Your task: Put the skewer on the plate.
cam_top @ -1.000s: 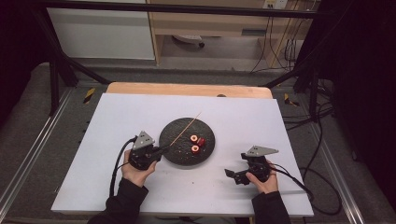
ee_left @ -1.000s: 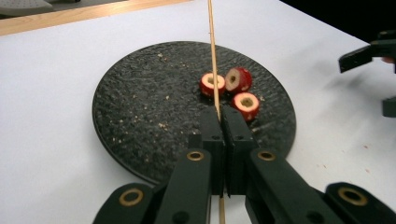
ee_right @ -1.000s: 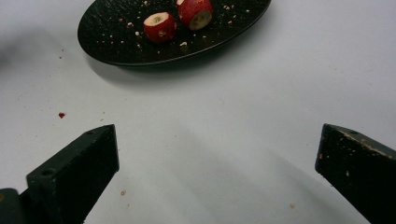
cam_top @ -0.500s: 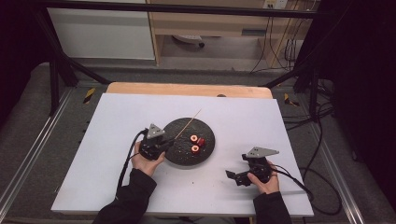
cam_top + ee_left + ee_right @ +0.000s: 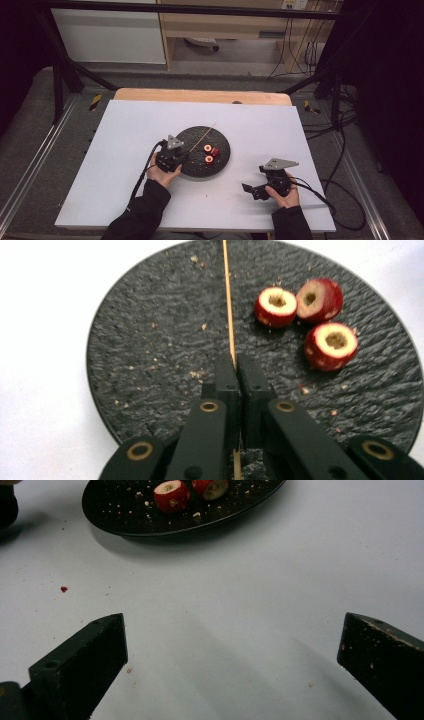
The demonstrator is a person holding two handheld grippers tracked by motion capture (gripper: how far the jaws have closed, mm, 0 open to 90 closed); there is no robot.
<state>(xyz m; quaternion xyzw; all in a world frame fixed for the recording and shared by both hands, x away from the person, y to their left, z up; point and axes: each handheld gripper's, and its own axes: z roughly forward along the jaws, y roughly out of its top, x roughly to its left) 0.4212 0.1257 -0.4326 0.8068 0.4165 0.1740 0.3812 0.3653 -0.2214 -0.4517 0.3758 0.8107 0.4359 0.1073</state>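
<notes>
The left gripper [image 5: 235, 365] is clenched on the skewer [image 5: 229, 305], which passes between its jaws near the skewer's close end. From the jaws the skewer runs straight ahead, its long axis in line with the gripper, across the plate [image 5: 145, 360]. It seems to lie flat on the plate, but from this angle I cannot be sure.

Three cored red fruit pieces [image 5: 300, 315] lie ahead and to the right of the jaws, apart from the skewer. The left hand is much nearer to them.

The right gripper [image 5: 232, 665] is released, jaws wide with nothing between, and rests on the white table [image 5: 240, 600], with the plate well ahead of it. Crumbs lie on the table. Beyond the table are cabinets [image 5: 107, 30] and cables.
</notes>
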